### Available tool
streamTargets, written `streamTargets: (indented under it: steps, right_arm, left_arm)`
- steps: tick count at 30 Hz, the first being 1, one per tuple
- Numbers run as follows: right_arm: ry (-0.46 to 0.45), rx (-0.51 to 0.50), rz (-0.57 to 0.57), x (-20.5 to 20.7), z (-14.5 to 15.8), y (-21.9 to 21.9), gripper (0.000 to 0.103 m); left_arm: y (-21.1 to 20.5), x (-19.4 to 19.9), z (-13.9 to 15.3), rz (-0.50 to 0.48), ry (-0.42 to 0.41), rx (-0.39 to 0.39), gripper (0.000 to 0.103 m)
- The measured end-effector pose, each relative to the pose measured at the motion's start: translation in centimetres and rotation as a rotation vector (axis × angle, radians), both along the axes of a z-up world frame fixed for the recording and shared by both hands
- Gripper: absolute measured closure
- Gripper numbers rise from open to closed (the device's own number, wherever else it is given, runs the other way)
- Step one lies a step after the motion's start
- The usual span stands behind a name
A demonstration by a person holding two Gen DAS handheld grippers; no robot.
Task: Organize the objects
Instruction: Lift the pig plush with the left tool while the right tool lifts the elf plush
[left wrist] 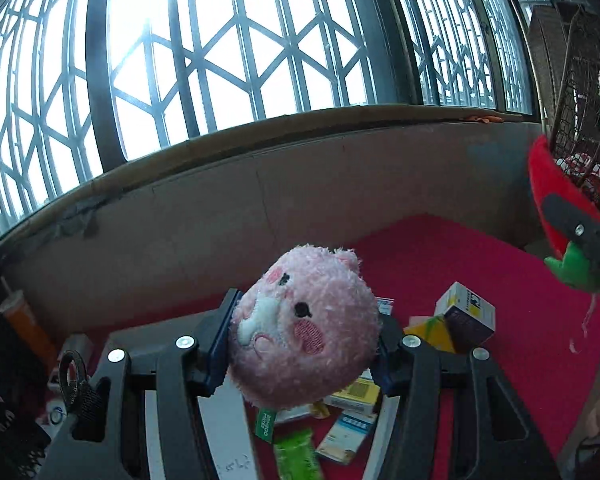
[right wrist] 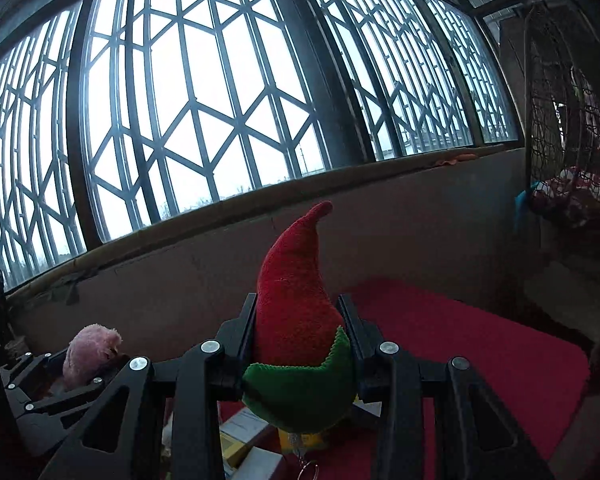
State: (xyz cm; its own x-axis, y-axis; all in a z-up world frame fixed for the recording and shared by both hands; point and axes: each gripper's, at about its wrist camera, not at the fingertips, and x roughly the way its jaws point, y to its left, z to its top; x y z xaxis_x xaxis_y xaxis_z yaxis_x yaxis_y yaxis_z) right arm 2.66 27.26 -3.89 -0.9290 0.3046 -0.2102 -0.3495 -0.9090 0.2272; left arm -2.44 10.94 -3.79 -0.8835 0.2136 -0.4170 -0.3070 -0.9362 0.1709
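My left gripper (left wrist: pixel 306 330) is shut on a round pink plush animal head (left wrist: pixel 304 320), held up above the red mat (left wrist: pixel 480 272). In the right wrist view my right gripper (right wrist: pixel 298 332) is shut on a red plush chili pepper (right wrist: pixel 296 300) with a green cap, its tip pointing up. That chili pepper (left wrist: pixel 556 208) also shows at the right edge of the left wrist view, clamped in the other gripper. The pink plush (right wrist: pixel 88 354) appears low at the left of the right wrist view, in the left gripper.
Small boxes (left wrist: pixel 466 312) and packets (left wrist: pixel 296 454) lie scattered on the red mat under the plush. An orange bottle (left wrist: pixel 26 320) stands at the left. A grey low wall (left wrist: pixel 260 200) and barred windows rise behind. A net hanging chair (right wrist: pixel 568 152) sits at the right.
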Motion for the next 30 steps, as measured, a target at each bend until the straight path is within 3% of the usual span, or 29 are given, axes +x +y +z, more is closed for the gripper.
streamTargets:
  steps: [3, 6, 13, 20, 26, 30]
  right_arm:
    - [0.015, -0.009, 0.039, -0.4, 1.8, -0.6, 0.062]
    - [0.065, 0.085, 0.081, -0.5, 3.7, -3.9, 0.062]
    - [-0.110, 0.204, 0.303, -4.9, -0.4, -13.8, 0.062]
    - [-0.019, 0.273, 0.509, -6.9, 2.3, -24.0, 0.062]
    - [-0.133, 0.323, 0.625, -8.8, -1.5, -30.7, 0.062]
    - [-0.073, 0.350, 0.697, -8.5, 0.9, -34.1, 0.062]
  left_arm:
    - [-1.5, -0.2, 2.1, 0.021, 0.030, 0.044, 0.048]
    - [-4.2, 0.3, 3.9, 0.077, 0.090, 0.100, 0.048]
    - [-13.9, 0.2, 0.6, 0.273, 0.007, 0.219, 0.048]
    - [-24.8, 3.1, 1.5, 0.494, 0.066, 0.282, 0.048]
    - [-29.8, 4.3, -0.8, 0.578, 0.036, 0.336, 0.048]
    - [-33.6, 6.3, 0.1, 0.666, 0.072, 0.374, 0.048]
